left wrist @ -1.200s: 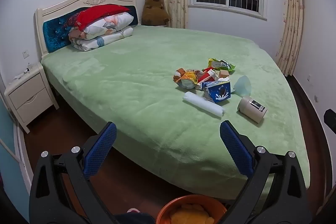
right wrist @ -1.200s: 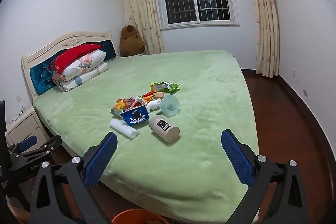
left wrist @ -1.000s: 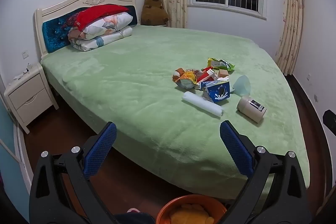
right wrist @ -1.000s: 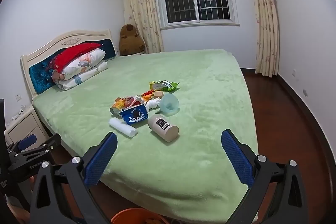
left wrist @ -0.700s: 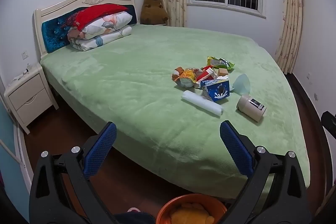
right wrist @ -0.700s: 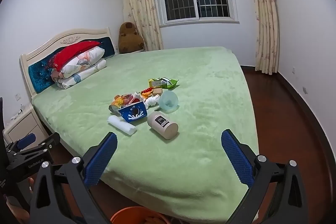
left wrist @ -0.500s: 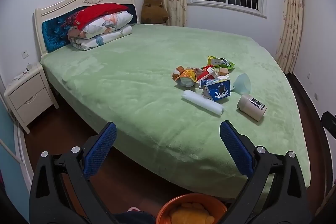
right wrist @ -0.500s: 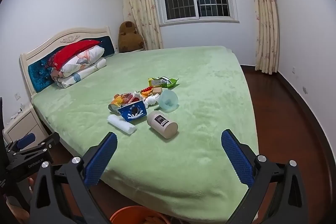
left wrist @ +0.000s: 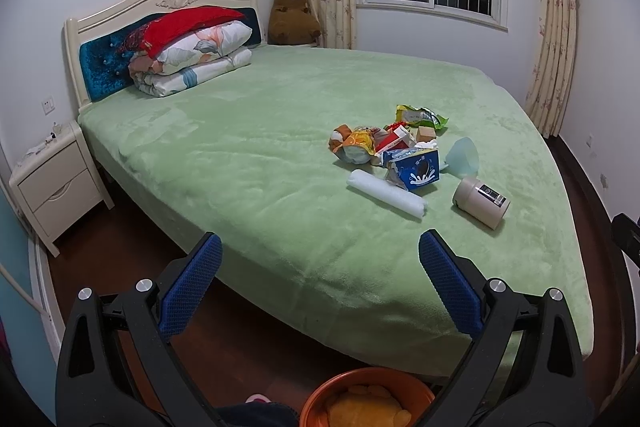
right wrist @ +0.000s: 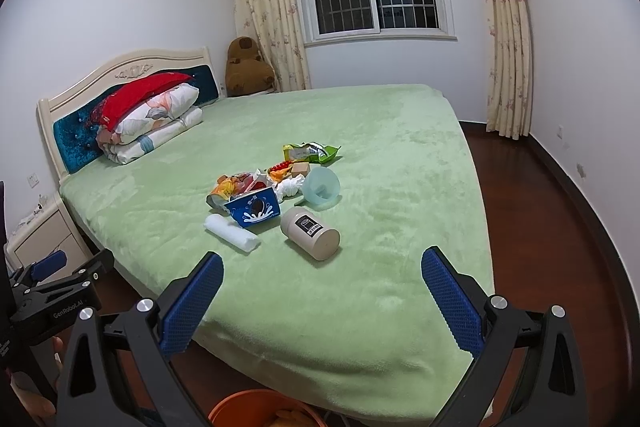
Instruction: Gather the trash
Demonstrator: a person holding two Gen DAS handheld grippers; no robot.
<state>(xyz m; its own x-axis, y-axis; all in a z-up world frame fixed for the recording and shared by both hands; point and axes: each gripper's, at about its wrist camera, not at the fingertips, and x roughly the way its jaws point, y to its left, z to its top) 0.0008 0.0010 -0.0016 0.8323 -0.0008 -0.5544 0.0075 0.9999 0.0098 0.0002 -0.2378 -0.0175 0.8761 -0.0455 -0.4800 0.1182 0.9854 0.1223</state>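
Trash [left wrist: 394, 151] overlaps on bed [left wrist: 260, 155]; orange bin [left wrist: 366, 401] cut off.

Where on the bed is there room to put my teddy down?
Bare blanket lies between the folded quilts and the trash pile, and along the near edge before the beige canister. The pile itself is crowded.

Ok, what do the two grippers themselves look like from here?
Both look alike. The left gripper and right gripper each have a black angular frame with triangular cutouts, silver bolt heads and two fingers faced with blue textured pads. In the right wrist view the left gripper's black body carries white "GenRobot.AI" lettering. No cables or sleeves are clearly visible.
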